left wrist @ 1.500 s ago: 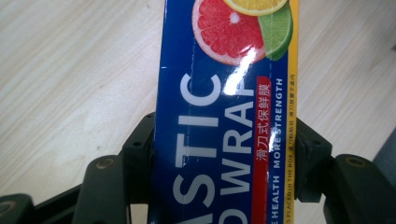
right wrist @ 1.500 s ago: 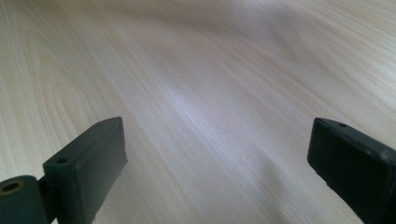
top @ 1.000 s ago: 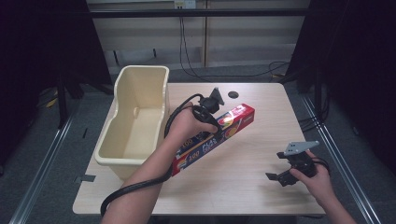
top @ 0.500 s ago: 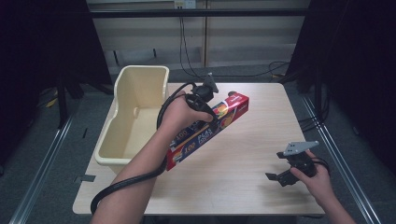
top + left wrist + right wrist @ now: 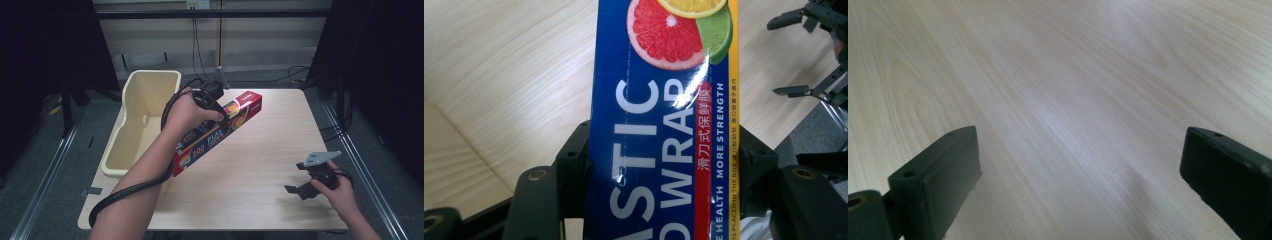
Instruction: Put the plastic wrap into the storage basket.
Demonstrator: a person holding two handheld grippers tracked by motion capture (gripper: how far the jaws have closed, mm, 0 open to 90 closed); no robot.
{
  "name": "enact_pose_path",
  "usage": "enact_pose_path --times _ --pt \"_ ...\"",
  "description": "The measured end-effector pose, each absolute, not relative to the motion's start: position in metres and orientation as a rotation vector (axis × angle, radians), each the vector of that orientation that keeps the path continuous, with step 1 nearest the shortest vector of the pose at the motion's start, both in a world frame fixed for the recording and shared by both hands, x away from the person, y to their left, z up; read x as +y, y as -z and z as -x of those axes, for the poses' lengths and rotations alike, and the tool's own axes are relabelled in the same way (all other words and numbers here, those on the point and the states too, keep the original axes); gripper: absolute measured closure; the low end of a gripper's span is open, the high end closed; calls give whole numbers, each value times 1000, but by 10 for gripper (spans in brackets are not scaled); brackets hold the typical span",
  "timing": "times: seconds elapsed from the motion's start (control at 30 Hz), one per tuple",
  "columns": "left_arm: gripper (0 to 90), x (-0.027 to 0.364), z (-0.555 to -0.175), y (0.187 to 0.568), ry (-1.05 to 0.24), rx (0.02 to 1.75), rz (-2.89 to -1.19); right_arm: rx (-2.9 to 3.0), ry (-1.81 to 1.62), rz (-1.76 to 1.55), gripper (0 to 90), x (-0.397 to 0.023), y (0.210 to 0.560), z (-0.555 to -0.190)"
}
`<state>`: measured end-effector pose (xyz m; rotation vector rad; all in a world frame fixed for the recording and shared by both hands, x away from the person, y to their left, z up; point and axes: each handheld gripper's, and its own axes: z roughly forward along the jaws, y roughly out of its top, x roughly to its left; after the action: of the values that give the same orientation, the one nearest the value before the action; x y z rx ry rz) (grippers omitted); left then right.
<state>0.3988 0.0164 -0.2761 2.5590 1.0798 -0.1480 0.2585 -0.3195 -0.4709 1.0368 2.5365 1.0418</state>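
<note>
A long box of plastic wrap (image 5: 220,131), red and blue with citrus pictures, hangs slanted above the table's left half, its low end near the tub. My left gripper (image 5: 221,113) is shut on it near its middle. In the left gripper view the box (image 5: 659,125) stands between the two black jaws, which press on both sides of it. My right gripper (image 5: 303,186) rests low over the table's front right, held by a hand. Its fingers (image 5: 938,175) stand wide open over bare wood with nothing between them.
A cream plastic tub (image 5: 142,117) sits along the left edge of the light wooden table (image 5: 270,145). A thick black cable (image 5: 125,192) trails along the left forearm. Dark curtains and a metal frame surround the table.
My left gripper has carried the box to the left and farther away, toward the tub. The right gripper has stayed where it was.
</note>
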Motion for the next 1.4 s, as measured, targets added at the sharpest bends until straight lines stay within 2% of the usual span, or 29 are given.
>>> enact_pose_path --times 1.13,1.4 --pt "402 69 -403 234 92 1261 -2502 2552 -1031 -1028 26 -319 471 -259" --pt "402 80 -404 229 60 1352 -2455 2535 -1030 -1042 26 -318 470 -257"
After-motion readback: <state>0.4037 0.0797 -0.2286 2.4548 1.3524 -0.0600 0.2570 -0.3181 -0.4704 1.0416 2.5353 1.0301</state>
